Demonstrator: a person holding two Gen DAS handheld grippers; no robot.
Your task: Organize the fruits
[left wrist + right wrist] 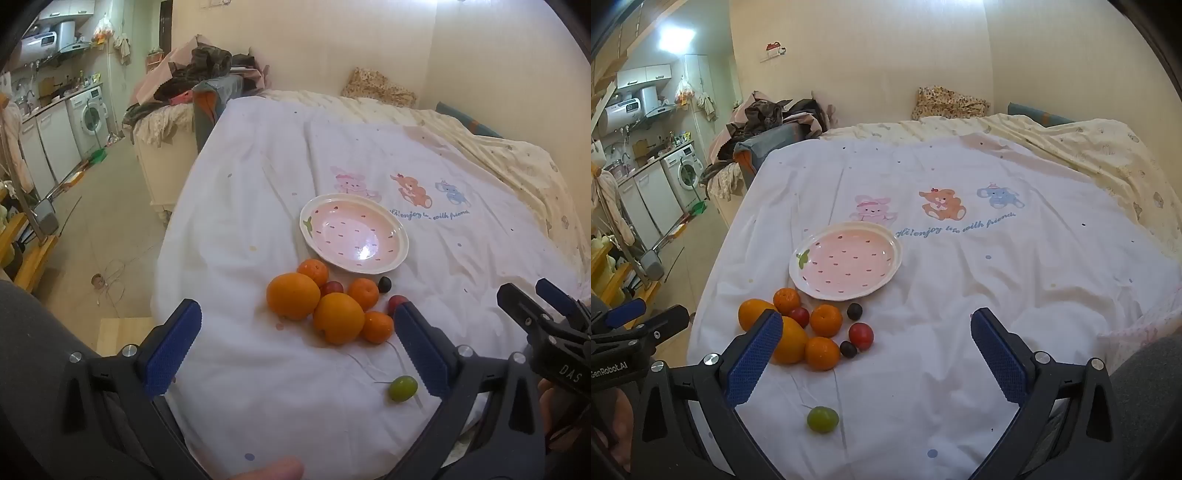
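Both your left gripper (297, 345) and right gripper (877, 354) gape fully open and empty, the fruit pile (328, 306) just ahead of the left; nudge one orange and neighbours may roll off the soft quilt (960, 295).

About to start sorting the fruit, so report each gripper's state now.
Left gripper: open, holding nothing.
Right gripper: open, holding nothing.
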